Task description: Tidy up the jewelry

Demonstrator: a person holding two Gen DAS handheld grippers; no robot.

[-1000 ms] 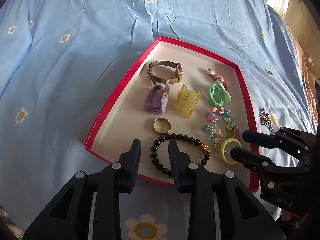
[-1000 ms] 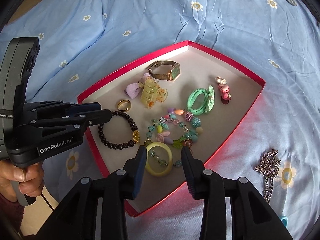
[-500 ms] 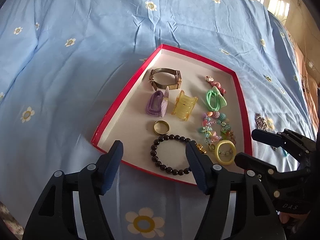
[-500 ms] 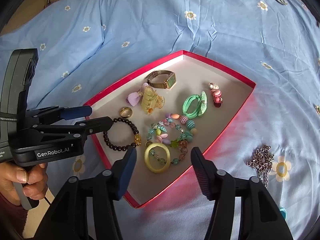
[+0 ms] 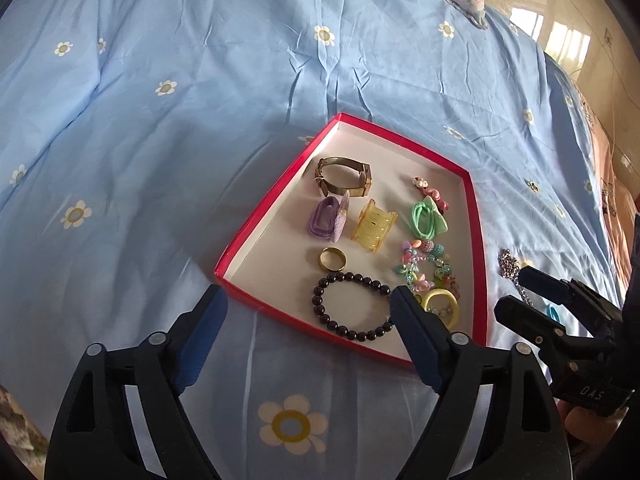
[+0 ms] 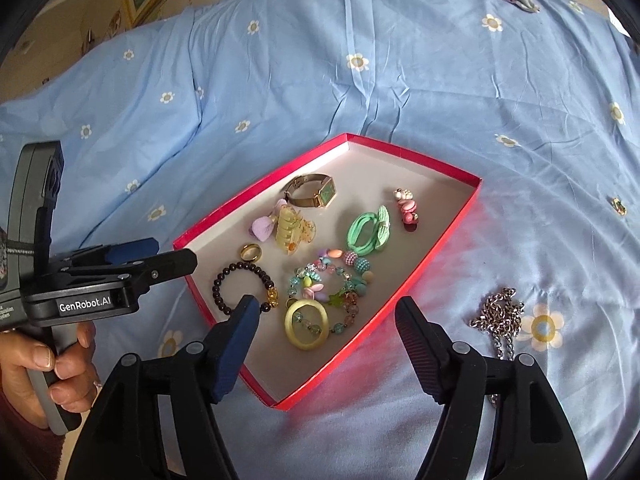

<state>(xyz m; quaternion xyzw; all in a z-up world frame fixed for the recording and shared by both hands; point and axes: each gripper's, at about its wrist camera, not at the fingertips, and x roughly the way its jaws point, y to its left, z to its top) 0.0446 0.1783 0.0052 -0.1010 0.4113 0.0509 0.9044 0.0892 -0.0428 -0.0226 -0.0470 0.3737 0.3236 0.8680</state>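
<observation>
Right wrist view: silver chain (image 6: 498, 316) loose on bedsheet (image 6: 320, 80), outside red tray (image 6: 436, 256). Likely limp, slippery; pinch the bunched links. Both grippers' jaws apart, empty.

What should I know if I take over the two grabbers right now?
Left tool: open, empty, hovering at the near edge of the red tray.
Right tool: open, empty, hovering over the tray's near corner.
In the tray: gold watch, yellow claw clip, purple hair tie, green hair tie, pink clip, gold ring, black bead bracelet, colourful bead bracelet, yellow ring.
Still outside, on the blue bedsheet: the silver chain, right of the tray, and a small light blue thing beyond it.
Left to do: probably move those into the tray.
</observation>
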